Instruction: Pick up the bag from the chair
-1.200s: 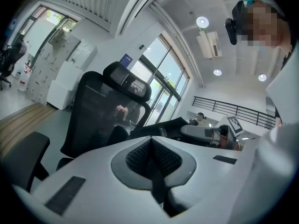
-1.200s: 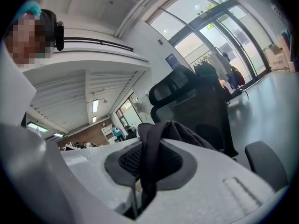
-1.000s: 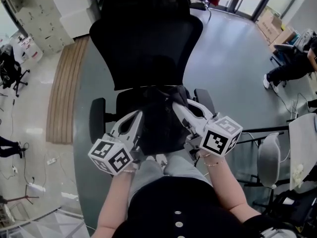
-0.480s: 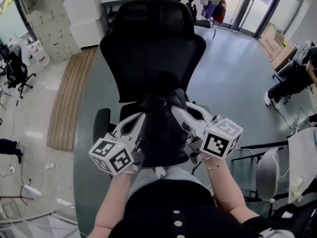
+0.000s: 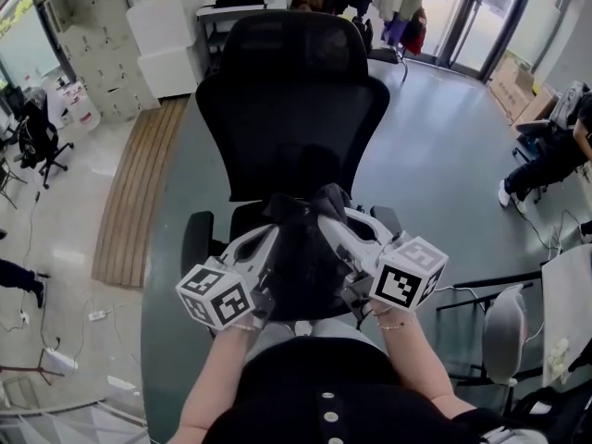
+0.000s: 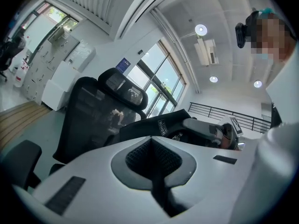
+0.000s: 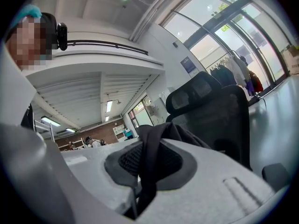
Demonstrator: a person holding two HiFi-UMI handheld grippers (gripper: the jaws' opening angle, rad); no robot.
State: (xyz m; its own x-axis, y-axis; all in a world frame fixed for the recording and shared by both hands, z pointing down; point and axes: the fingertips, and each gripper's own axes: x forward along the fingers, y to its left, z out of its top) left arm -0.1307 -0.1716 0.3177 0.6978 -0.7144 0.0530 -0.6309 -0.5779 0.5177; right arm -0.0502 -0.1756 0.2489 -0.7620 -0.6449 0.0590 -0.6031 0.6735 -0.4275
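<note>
**Bag top raised, only one grip on it**

Since a second earlier the right tongs [image 5: 326, 222] had risen a little. The top of the bag [image 5: 298, 252] had bunched higher between both tongs, while its body seemed to rest on the seat of the chair [image 5: 294, 109].

The right tongs were clamped narrow on a black strap [image 7: 150, 146]. The left tongs [image 5: 271, 237] were closed together beside the bag, with nothing visible between them.

The risk, as I judged it, was that a lift by one thin strap could let the bag swing, tip or slip free, or catch an armrest [image 5: 196, 239].

Only the right gripper view showed the strap pinched; the head view hid it. Only the left gripper view showed the left tongs meeting bare, with the bag's label [image 6: 166, 124] beyond.
</note>
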